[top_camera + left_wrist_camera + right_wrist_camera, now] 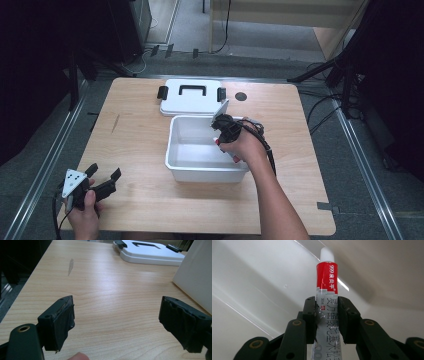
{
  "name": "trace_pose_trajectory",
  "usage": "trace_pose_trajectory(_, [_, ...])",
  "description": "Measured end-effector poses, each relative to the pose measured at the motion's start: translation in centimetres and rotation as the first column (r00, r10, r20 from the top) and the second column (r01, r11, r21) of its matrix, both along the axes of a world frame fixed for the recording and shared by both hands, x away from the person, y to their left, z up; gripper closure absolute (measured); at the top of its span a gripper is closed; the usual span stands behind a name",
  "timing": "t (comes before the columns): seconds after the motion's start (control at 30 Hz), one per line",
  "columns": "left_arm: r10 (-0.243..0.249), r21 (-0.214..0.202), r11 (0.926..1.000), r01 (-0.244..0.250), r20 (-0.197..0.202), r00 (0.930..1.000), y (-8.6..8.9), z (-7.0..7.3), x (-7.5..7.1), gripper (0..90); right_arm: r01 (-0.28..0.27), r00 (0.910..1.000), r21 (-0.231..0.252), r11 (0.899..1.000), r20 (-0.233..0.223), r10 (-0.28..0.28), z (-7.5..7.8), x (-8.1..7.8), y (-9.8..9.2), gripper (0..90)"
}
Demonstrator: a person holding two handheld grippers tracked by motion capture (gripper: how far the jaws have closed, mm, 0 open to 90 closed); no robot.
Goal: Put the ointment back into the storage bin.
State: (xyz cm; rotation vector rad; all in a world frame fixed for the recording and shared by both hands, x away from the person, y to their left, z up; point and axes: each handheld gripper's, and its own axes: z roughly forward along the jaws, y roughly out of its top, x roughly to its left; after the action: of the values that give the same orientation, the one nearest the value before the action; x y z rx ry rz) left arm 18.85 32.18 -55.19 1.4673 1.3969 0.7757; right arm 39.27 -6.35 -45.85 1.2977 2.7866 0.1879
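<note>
Your right gripper (327, 308) is clamped on the red-and-white tube (327, 287), cap-first inside the white bin (181, 167), apparently to deposit it, while your left gripper (117, 320) waits spread and empty beside the bin.

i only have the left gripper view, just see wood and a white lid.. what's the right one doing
Observer: The right gripper is shut on a red and white tube, cap pointing away from the jaws.
Operator: where is it on the table
Observer: In the high view it is over the open white bin, at the bin's right side, angled down into it.
Operator: anything else in the bin
Observer: The part of the bin floor that shows in the high view looks bare; the hand hides the right part.
Operator: and my gripper
Observer: The left gripper sits open at the table's near left corner, apart from the bin.
</note>
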Motion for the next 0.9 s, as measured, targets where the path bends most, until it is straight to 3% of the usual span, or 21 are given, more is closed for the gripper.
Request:
trace_pose_trajectory(0.23, [0.001,-0.004,1.0,-0.001,-0.001,1.0,0.01,0.0,0.02,14.1,0.005,0.9999,-0.022,1.0,-0.011,-0.005,-0.12,0.04,0.06,70.5])
trace_pose_trajectory(0.9, [0.001,-0.009,1.0,-0.001,-0.002,1.0,0.01,-0.02,0.07,14.1,-0.015,0.9996,-0.015,1.0,-0.023,0.015,-0.13,0.04,0.0,70.7])
